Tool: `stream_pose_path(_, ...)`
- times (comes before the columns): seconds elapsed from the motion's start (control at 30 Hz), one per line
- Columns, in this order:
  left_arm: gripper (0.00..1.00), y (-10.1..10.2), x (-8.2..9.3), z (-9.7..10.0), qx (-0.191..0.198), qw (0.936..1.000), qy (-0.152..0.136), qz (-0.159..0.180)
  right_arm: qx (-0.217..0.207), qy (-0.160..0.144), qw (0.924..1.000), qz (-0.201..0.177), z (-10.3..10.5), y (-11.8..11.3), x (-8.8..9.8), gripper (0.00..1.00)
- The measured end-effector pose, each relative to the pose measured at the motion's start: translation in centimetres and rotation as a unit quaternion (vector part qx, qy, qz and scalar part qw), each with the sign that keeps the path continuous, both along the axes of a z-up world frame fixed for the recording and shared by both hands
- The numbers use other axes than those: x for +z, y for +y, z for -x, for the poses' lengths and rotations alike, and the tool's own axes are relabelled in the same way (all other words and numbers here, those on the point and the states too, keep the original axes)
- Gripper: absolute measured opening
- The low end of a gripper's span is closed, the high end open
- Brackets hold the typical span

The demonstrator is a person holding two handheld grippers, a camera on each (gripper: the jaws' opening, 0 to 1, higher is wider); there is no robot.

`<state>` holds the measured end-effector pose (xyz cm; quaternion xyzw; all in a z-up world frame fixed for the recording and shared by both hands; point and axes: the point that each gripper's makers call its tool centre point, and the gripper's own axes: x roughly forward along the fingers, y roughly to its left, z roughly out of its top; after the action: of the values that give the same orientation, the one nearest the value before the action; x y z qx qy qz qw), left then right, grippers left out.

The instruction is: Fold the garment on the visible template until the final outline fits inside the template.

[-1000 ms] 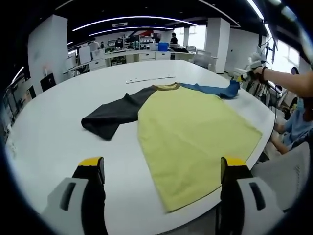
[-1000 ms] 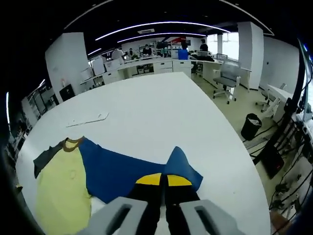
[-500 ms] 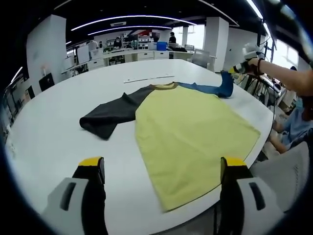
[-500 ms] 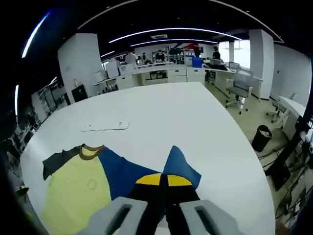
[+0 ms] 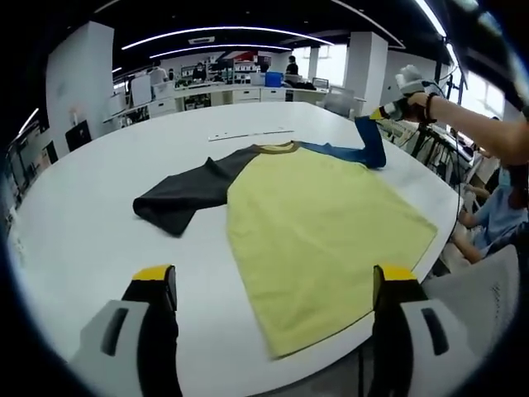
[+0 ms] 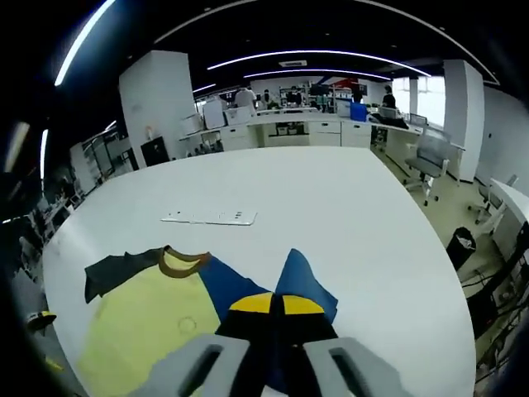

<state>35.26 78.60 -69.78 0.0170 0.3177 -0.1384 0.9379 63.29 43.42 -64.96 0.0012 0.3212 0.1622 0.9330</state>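
**Q:** While both grippers are working at the white table [image 5: 83,207], where is the garment lying?

**A:** A T-shirt [image 5: 322,219] is lying flat on the table, its yellow body spreading toward the near right edge. In the left gripper view, its dark grey sleeve [image 5: 186,194] is stretching out to the left, and a brown collar [image 5: 279,147] is sitting at the far end of the body. The blue sleeve [image 5: 355,149] is running to the far right, where its end is being lifted off the table.

**Q:** What is lifting it?

**A:** The right gripper [image 6: 276,304] is pinching the blue sleeve [image 6: 302,285], its yellow-tipped jaws pressing together with the cloth between them. From the left gripper view, the same gripper [image 5: 388,110] is appearing at the far right, held in a person's hand [image 5: 417,98], with the sleeve hanging from it.

**Q:** And the left gripper?

**A:** The left gripper [image 5: 275,285] is hovering at the near edge of the table, its jaws standing wide apart and gripping nothing.

**Q:** Is anything else lying on the table?

**A:** A thin white strip [image 6: 208,217] is lying beyond the collar [image 6: 183,263], apart from the shirt. Far behind, office desks [image 6: 289,124] and a swivel chair [image 6: 430,157] are standing.
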Motion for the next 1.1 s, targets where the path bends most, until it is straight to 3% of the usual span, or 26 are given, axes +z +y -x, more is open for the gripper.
stream_pose_path(1.1,0.99,-0.1,-0.1,-0.6,0.006,1.0000,-0.005,0.005,0.129,-0.032,0.9910,-0.009,0.7,13.4,2.7,0.00)
